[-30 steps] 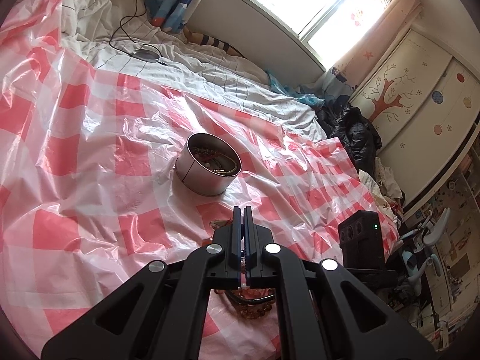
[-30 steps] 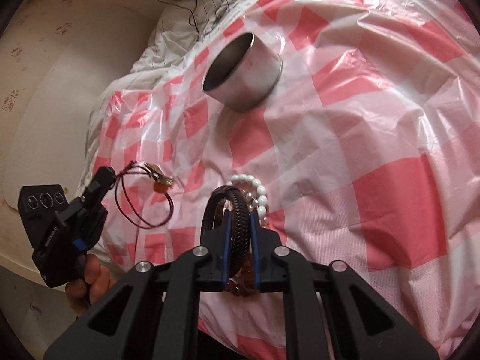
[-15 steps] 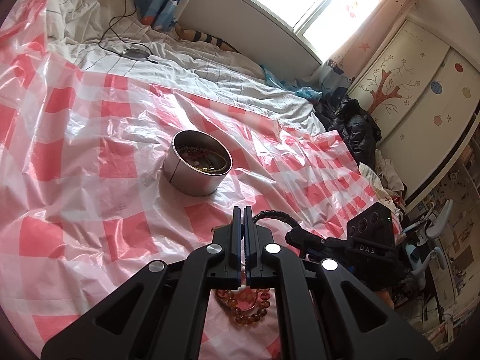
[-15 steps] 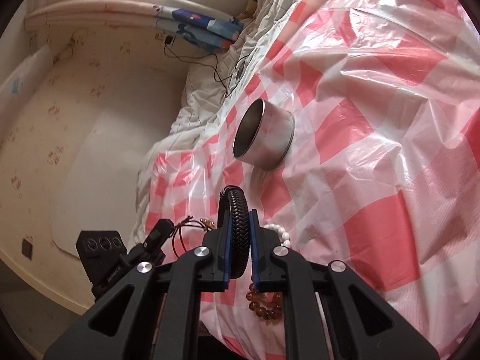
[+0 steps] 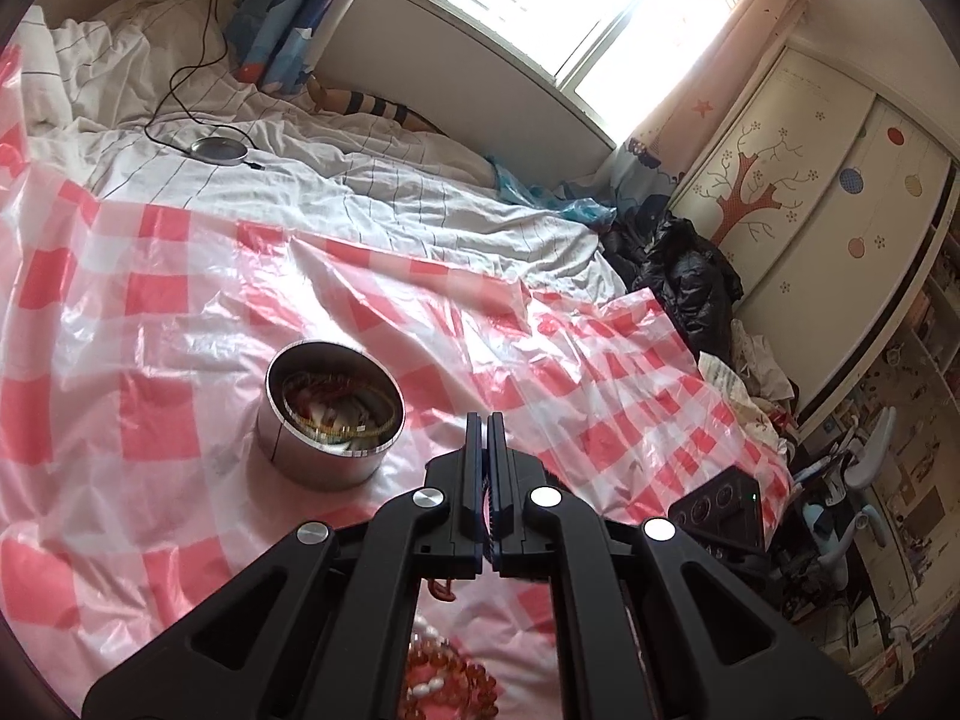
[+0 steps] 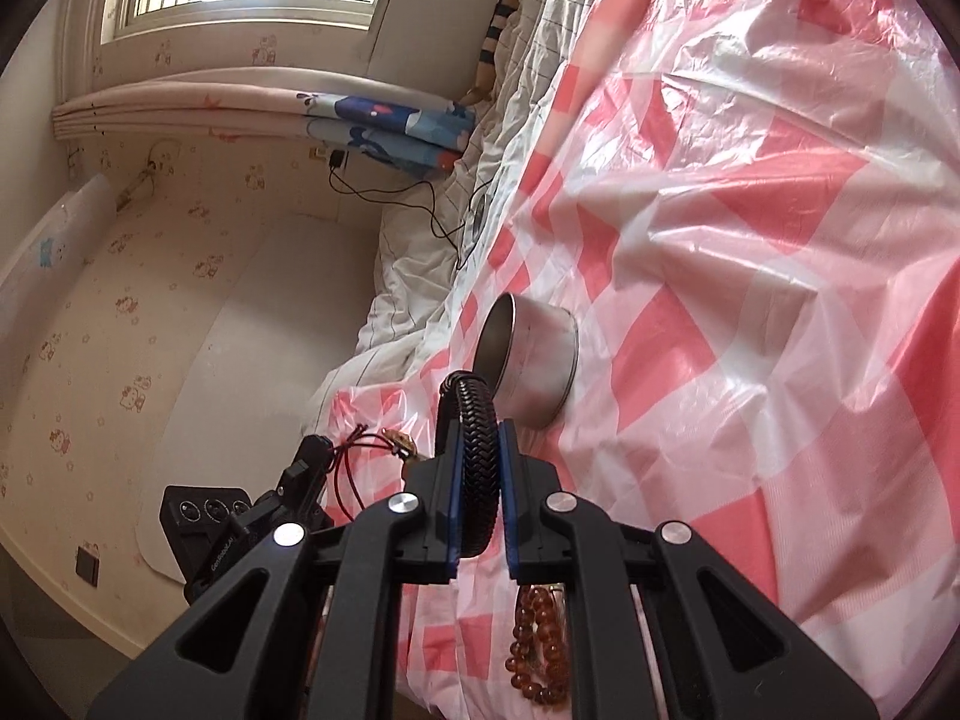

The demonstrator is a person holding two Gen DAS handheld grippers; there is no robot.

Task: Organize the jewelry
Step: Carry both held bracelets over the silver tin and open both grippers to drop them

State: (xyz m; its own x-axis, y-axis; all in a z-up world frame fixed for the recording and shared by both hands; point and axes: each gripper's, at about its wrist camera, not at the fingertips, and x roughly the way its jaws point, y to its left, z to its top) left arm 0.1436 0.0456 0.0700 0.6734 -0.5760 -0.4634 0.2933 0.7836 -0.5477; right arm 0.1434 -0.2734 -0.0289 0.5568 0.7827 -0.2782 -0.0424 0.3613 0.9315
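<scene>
Pink-checked plastic sheet [image 5: 180,312]: only my left view shows jewelry inside the metal tin [image 5: 318,456]; my right gripper [image 6: 478,438] clamps a black braided bracelet [image 6: 477,420], my left gripper [image 5: 486,426] pinches a red cord [image 6: 354,462].

A child's bedroom in a home.

A bed [image 5: 372,204] with wrinkled white striped sheets fills most of the room, and a red and white checked plastic sheet [image 5: 180,312] lies over it. Behind the bed a bright window [image 5: 576,6] has pink curtains [image 5: 708,72] with small stars. The wardrobe [image 5: 798,180] doors carry a painted tree and round ornaments, and the wall [image 6: 108,312] paper shows small cartoon cats. A dark jacket [image 5: 684,276] lies in a heap beside the wardrobe.
</scene>
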